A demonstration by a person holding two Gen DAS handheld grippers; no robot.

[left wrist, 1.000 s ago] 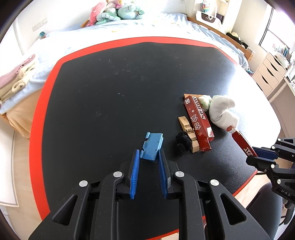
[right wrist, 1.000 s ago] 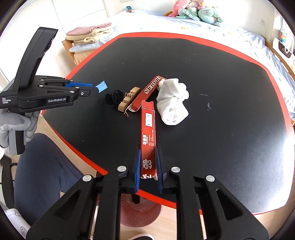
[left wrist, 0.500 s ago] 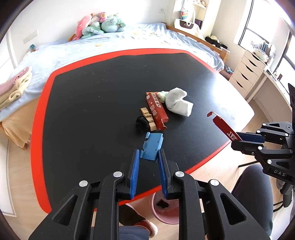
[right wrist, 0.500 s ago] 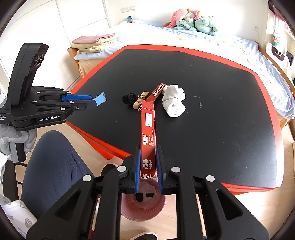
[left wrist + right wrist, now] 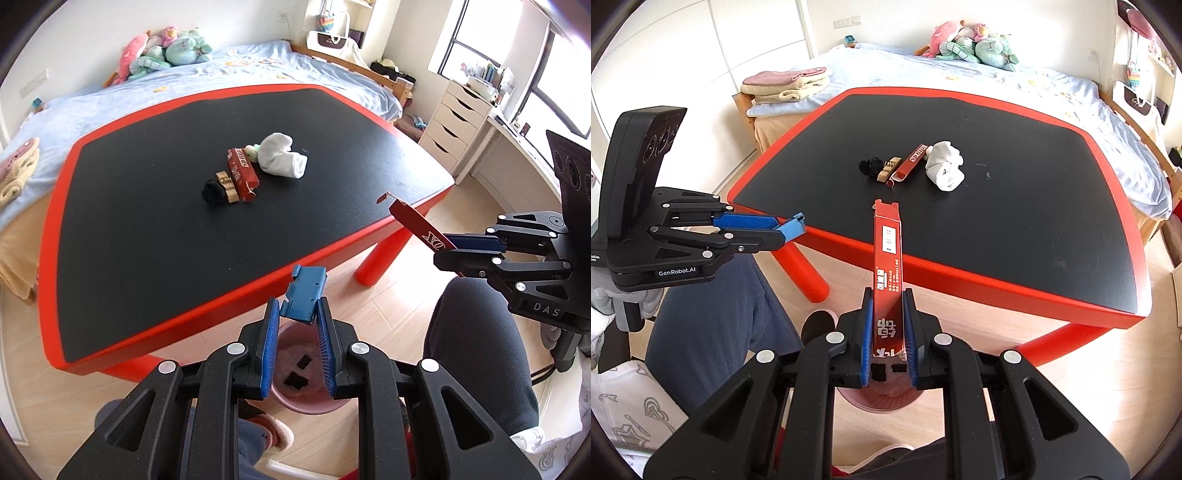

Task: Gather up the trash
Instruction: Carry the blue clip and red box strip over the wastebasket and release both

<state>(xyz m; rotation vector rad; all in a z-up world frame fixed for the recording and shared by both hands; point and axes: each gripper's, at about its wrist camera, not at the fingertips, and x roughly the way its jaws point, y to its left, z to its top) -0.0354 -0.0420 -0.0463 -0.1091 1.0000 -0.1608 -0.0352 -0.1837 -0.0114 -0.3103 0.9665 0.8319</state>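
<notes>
My left gripper (image 5: 298, 306) is shut on a flattened blue box (image 5: 304, 293), held past the table's near edge above a pink bin (image 5: 308, 400) on the floor. Dark scraps lie in the bin. My right gripper (image 5: 888, 300) is shut on a long red box (image 5: 887, 251) over the same pink bin (image 5: 882, 397). Each gripper shows in the other's view: the right gripper (image 5: 448, 245) with its red box (image 5: 415, 221), the left gripper (image 5: 783, 230) with its blue box (image 5: 793, 227). On the black table (image 5: 147, 240) lie a white cloth (image 5: 282, 155), a red box (image 5: 242, 172), a wooden piece (image 5: 226, 182) and a black clump (image 5: 213, 192).
The table has a red rim (image 5: 960, 267) and red legs (image 5: 803, 271). A person's dark-trousered legs (image 5: 713, 317) and a slippered foot (image 5: 273, 432) are beside the bin. A bed (image 5: 960, 74) stands behind the table, white drawers (image 5: 458, 118) to the right.
Both grippers have drawn back from over the table to beyond its near edge, above the pink bin. Each keeps hold of its box. The table items have receded in both views.
</notes>
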